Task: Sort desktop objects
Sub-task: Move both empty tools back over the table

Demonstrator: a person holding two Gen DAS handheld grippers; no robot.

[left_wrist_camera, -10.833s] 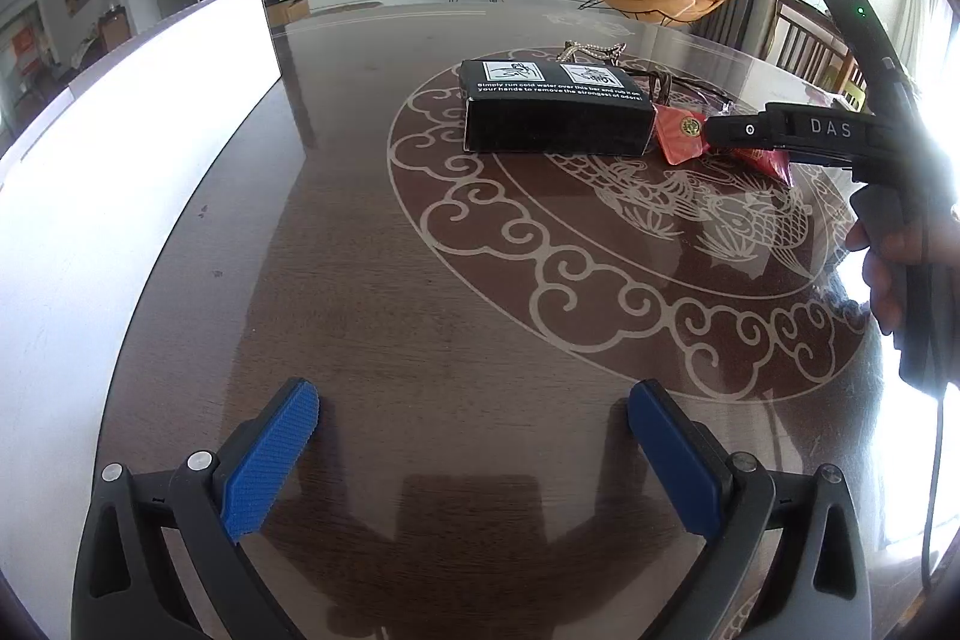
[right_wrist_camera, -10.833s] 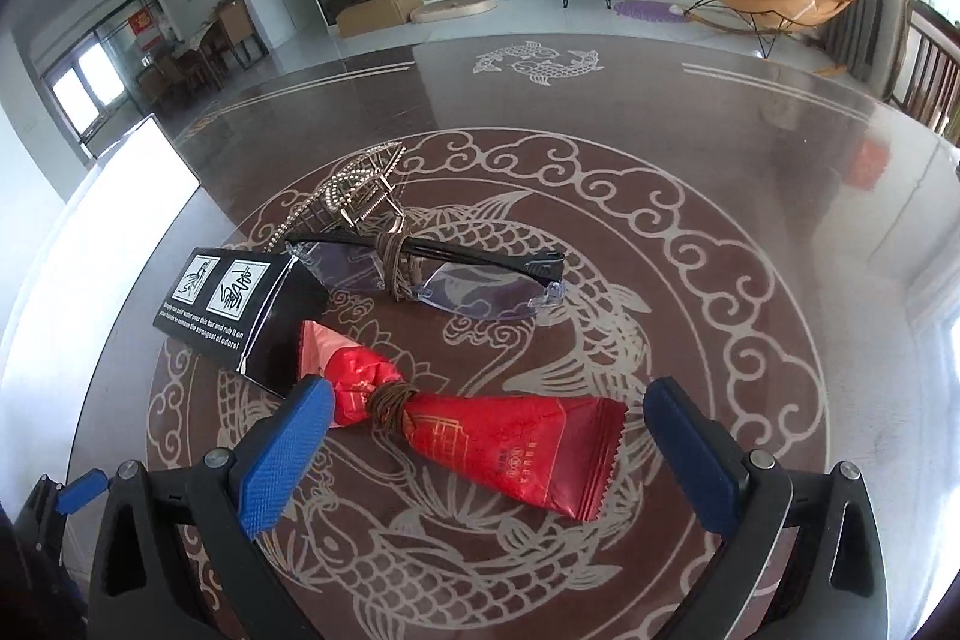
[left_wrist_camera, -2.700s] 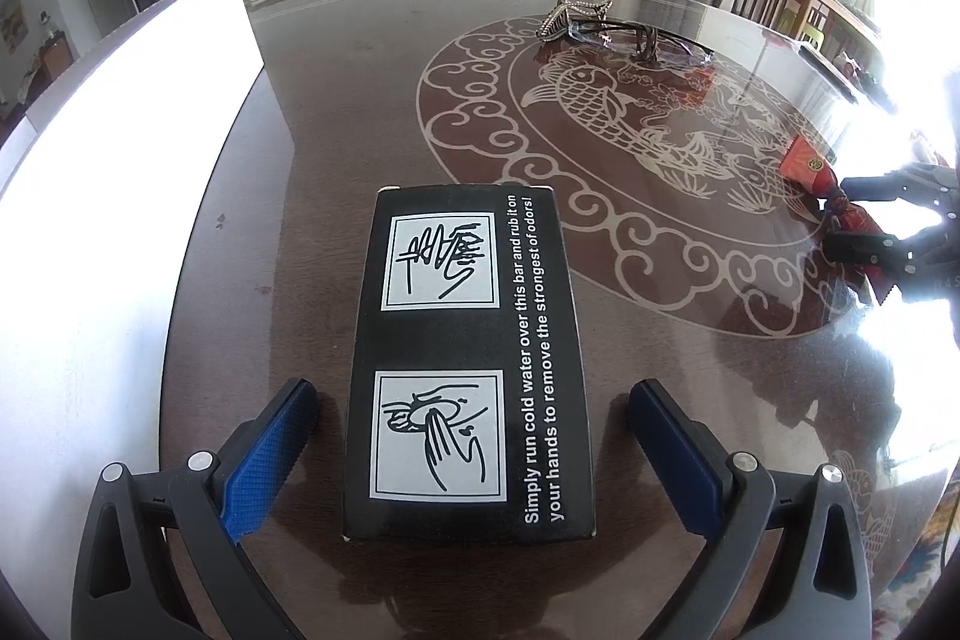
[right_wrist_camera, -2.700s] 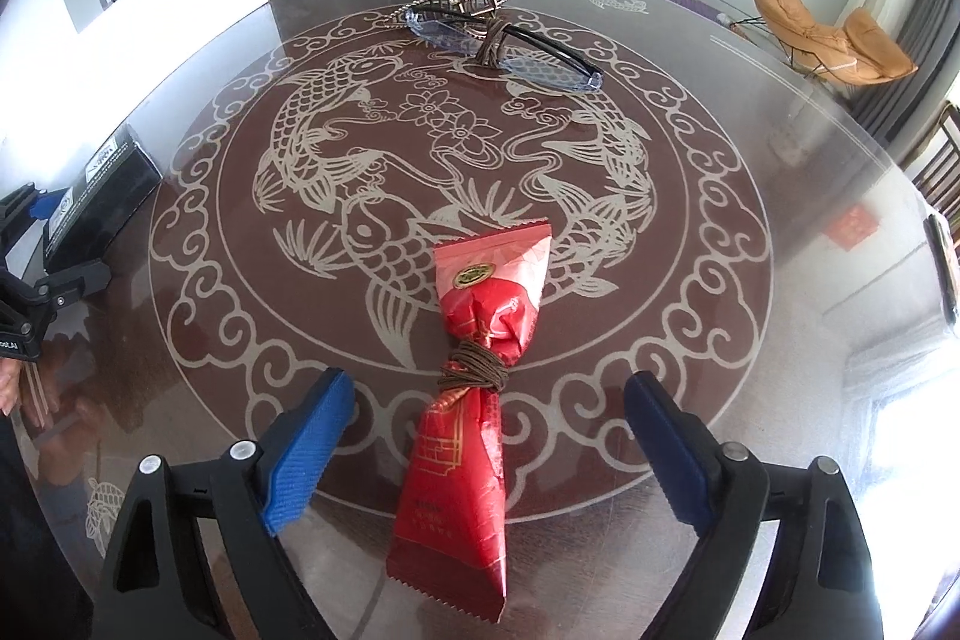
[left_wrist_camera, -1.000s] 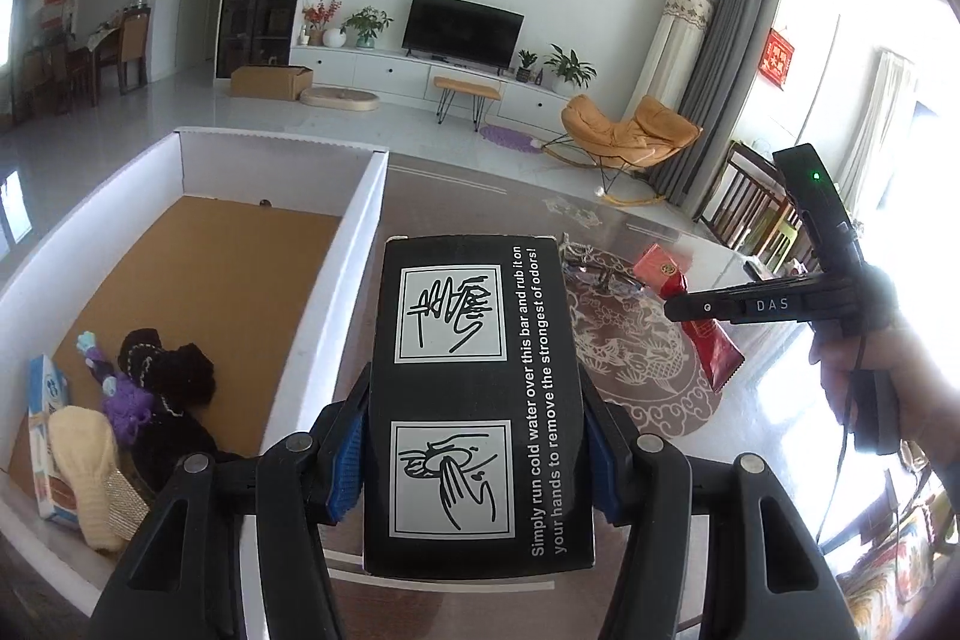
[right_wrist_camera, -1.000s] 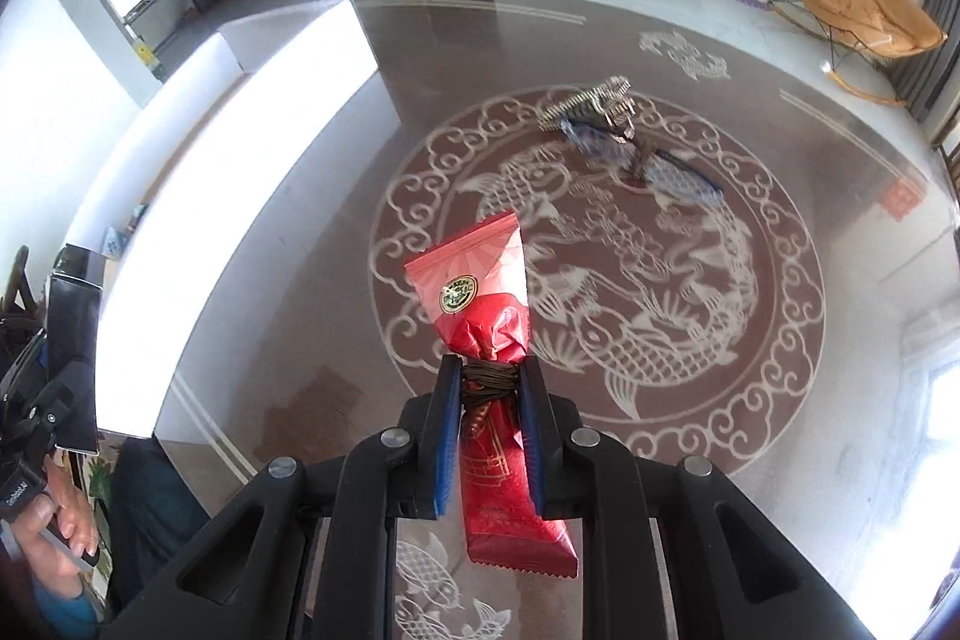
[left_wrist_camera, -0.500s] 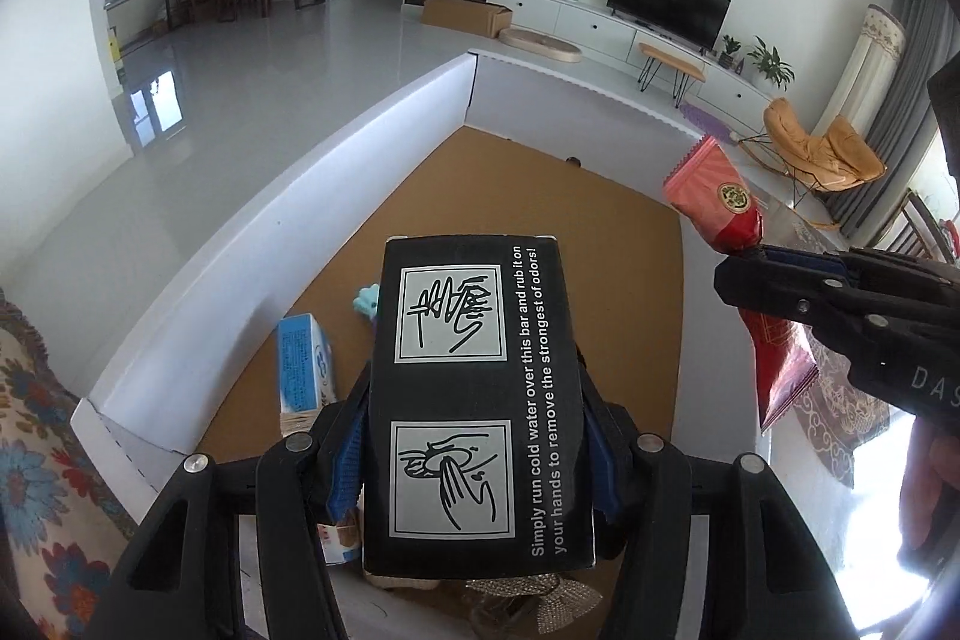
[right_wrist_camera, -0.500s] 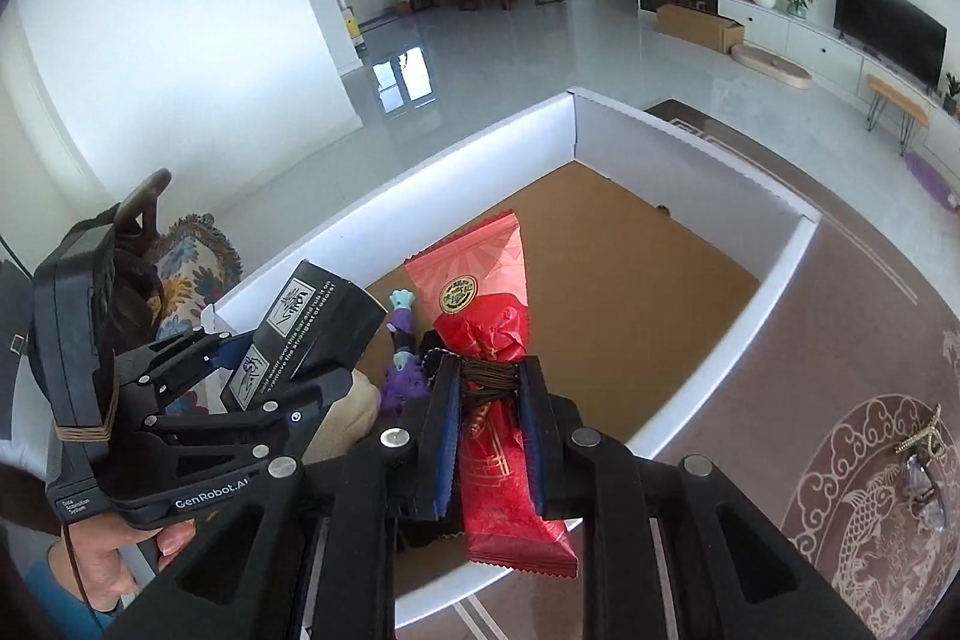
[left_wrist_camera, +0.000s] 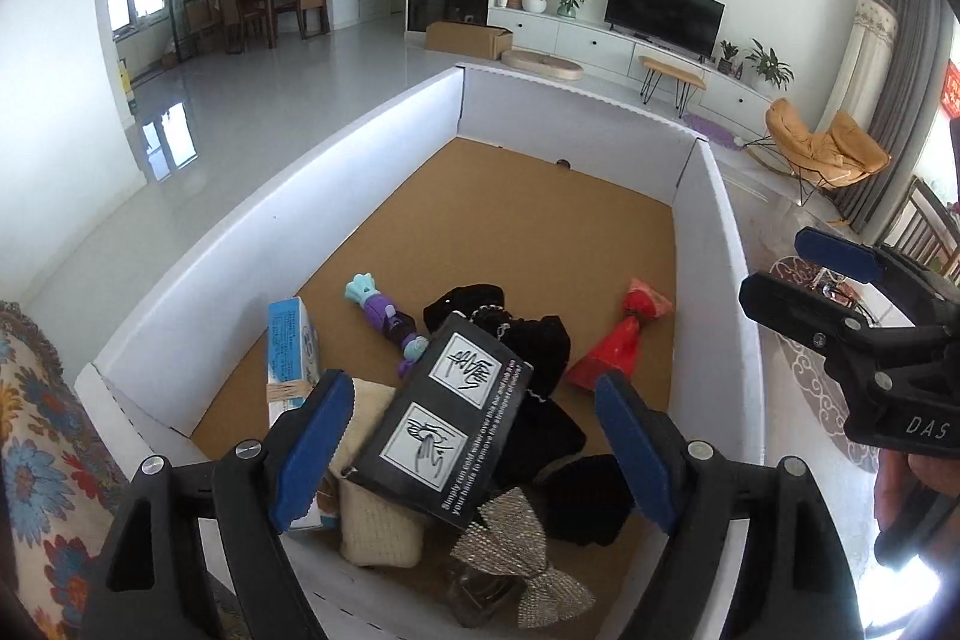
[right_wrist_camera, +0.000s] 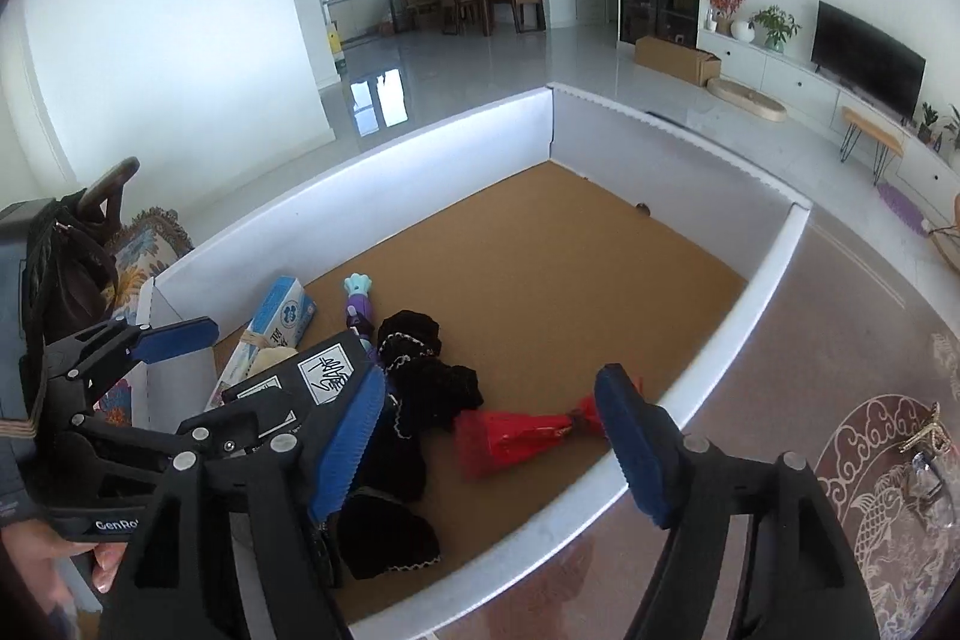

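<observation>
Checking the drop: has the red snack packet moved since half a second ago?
Yes. It has left the right gripper and now lies on the cardboard floor of the white box, beside the black fabric, near the box's table-side wall.

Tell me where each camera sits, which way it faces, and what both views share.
Left wrist: rides on the left claw, looking down and forward into the white box; its open blue fingers frame the black box, and the right claw and hand enter from the right.
Right wrist: rides on the right claw, over the white box's table-side wall, looking across it; the left claw and hand show at left.
Shared: white box, black box, red packet, blue carton, purple toy.
</observation>
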